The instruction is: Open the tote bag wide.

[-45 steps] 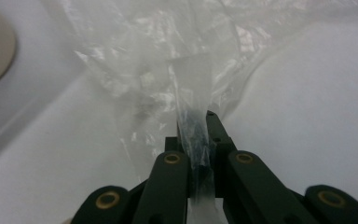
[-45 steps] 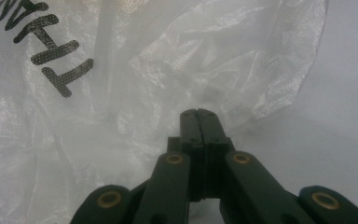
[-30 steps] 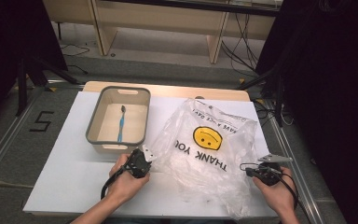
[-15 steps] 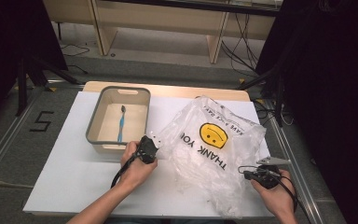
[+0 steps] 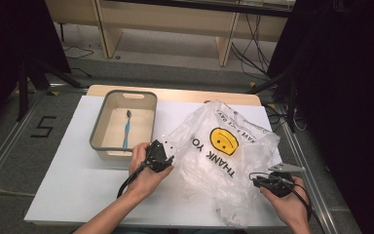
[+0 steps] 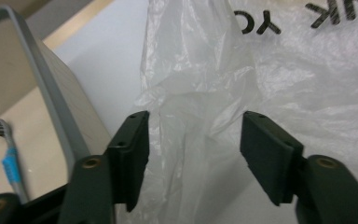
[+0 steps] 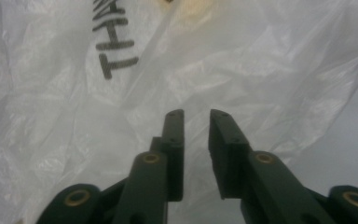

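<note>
A white desk (image 5: 78, 180) carries everything, seen from above with the person's forearms coming in from the near edge. On its right half lies a large crumpled clear plastic bag (image 5: 224, 161), printed with a yellow smiley face and the words "THANK YOU" in black, reaching from the far edge almost to the near edge. To its left, on the far left part of the desk, sits a grey-rimmed beige bin (image 5: 97, 134), and a blue toothbrush (image 5: 125, 129) lies inside on its floor. The left hand-held gripper (image 5: 164, 155) sits at the bag's left edge, just beside the bin's near right corner. Its jaws have just been opening and now stand spread apart, with a fold of the bag's film loose between them, touched by neither pad. The right hand-held gripper (image 5: 257, 179) rests at the bag's near right edge. Its jaws have just been opening too and stand a narrow gap apart, with bag film just beyond their tips.
</note>
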`<state>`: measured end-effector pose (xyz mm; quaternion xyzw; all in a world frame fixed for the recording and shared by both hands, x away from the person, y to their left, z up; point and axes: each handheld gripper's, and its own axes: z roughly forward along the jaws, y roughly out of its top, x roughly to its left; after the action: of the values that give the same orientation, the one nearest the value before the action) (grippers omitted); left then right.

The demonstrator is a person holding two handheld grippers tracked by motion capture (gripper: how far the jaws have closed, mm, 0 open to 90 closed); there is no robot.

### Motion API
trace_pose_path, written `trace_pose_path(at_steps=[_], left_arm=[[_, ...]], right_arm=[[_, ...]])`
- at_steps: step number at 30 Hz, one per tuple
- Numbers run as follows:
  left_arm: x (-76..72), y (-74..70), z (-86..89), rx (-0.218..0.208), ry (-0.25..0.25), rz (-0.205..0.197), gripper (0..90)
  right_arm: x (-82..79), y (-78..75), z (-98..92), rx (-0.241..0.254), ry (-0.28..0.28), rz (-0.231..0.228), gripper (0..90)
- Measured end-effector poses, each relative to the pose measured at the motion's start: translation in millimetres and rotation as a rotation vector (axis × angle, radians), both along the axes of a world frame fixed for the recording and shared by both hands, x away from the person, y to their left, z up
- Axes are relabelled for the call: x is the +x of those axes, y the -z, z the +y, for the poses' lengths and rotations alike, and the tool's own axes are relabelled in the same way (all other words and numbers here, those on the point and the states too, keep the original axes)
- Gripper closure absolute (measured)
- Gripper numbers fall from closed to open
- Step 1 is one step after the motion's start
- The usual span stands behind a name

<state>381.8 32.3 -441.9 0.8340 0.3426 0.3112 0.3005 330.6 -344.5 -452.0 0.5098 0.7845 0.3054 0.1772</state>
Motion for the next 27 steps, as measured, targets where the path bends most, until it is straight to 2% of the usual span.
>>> trace_pose_path(at_steps=[4, 7, 11, 15, 18, 21, 24, 27], left_arm=[[-7.4, -9.5, -0.4, 0.003, 0.018, -0.024, 34.3], [-11.0, -13.8, -0.7, 0.001, 0.033, -0.037, 32.7], [-14.6, -18.1, 1.8, -0.013, 0.045, -0.026, 30.2], [-21.3, -24.4, 7.1, -0.023, 0.054, -0.028, 29.0], [-29.4, -26.3, 10.3, -0.032, 0.066, -0.028, 28.6], [-40.5, -25.5, 15.3, -0.043, 0.092, -0.012, 28.5], [-46.6, -22.0, 18.8, -0.061, 0.120, -0.002, 29.2], [-49.7, -18.7, 20.7, -0.055, 0.132, 0.008, 29.5]], right_arm=[[0.0, -5.8, -1.3, 0.001, 0.010, -0.079, 68.6], [0.0, -7.6, 0.7, 0.007, 0.000, -0.098, 67.0], [-0.2, -8.6, 4.7, 0.011, -0.026, -0.115, 65.3], [-0.2, -11.0, 10.0, 0.025, -0.073, -0.154, 63.5], [-0.9, -13.5, 17.7, 0.039, -0.118, -0.169, 62.1], [-0.2, -14.9, 28.2, 0.048, -0.164, -0.170, 60.0], [2.2, -14.5, 37.9, 0.055, -0.202, -0.170, 59.6], [4.7, -13.1, 46.2, 0.072, -0.233, -0.169, 59.5]])
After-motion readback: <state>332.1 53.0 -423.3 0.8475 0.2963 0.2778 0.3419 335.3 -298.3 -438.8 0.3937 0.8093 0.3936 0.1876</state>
